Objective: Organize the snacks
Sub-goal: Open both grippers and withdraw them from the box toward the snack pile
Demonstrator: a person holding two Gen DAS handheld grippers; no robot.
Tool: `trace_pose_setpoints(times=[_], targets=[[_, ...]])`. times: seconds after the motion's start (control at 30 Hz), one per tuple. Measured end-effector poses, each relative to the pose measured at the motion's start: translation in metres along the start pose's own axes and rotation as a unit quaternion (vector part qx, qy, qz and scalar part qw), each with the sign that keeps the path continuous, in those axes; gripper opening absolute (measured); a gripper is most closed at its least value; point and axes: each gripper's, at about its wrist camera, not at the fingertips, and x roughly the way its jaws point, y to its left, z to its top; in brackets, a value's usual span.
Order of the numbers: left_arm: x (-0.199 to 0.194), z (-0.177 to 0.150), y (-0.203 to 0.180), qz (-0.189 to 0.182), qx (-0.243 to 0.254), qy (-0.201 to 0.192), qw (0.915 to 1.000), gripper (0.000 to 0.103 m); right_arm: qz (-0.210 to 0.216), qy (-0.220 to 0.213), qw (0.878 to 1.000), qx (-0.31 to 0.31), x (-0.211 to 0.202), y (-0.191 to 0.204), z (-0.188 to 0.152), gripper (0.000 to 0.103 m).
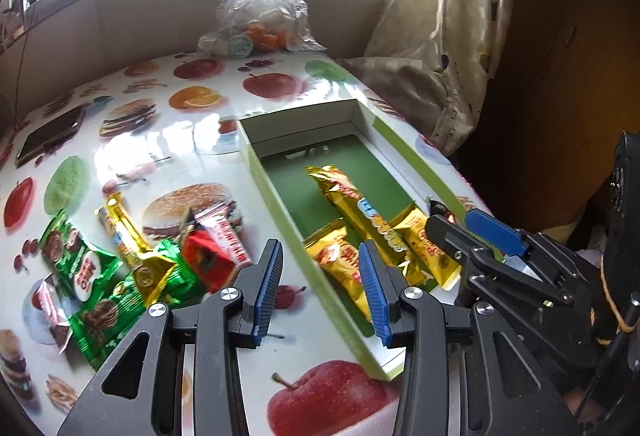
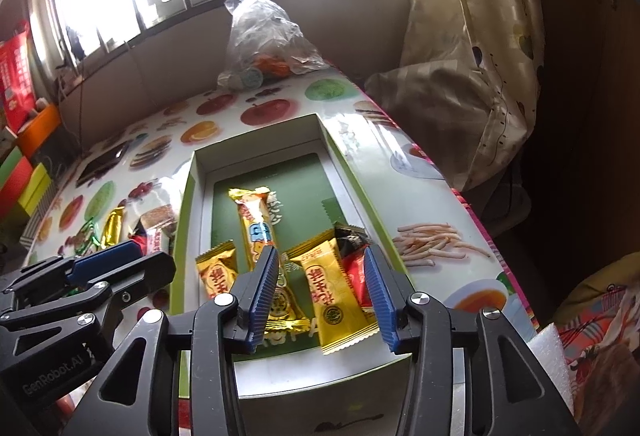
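Snacks (image 2: 276,260) lay sorted in the green box (image 2: 182,215) below both grippers' parted, empty jaws, right gripper (image 2: 322,296) over a gold packet (image 2: 336,296), apparently just released.

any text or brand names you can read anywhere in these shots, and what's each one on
"GenRobot.AI": on the black body of the left gripper, low at the left of the right wrist view.
Snack wrappers in the box and in the pile on the table: printed characters, too blurred to read.
Red poster at far left: print too small to read.
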Motion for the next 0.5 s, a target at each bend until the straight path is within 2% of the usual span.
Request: trace_pose_setpoints(times=[0.5], targets=[[-0.021, -0.015, 0.030, 0.016, -0.015, -0.017, 0.9996, 0.041, 0.022, -0.013, 0.999, -0.019, -0.006, 0.028, 0.003, 0.047]])
